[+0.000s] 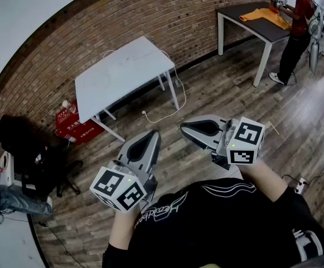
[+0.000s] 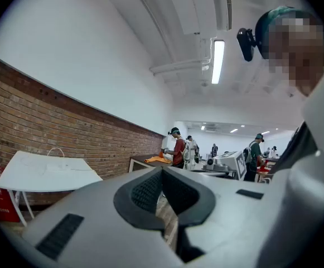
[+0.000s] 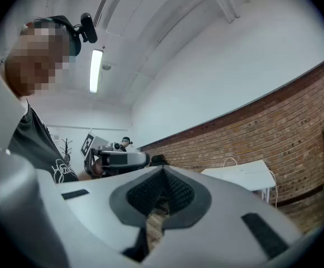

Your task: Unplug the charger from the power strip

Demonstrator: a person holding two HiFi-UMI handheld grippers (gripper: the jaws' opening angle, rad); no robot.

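A white table stands by the brick wall, well ahead of me. A white cable hangs from its far edge and trails over the wooden floor to a loose end. What lies on the tabletop is too pale to make out; I cannot tell a power strip or charger there. My left gripper is held level in front of my chest, shut and empty. My right gripper is beside it, also shut with nothing in it. The table appears in the left gripper view, and again in the right gripper view.
A red crate sits on the floor left of the table, with a dark chair and bag beyond. A person works at a dark table at the far right. A small white power strip lies on the floor near my right side.
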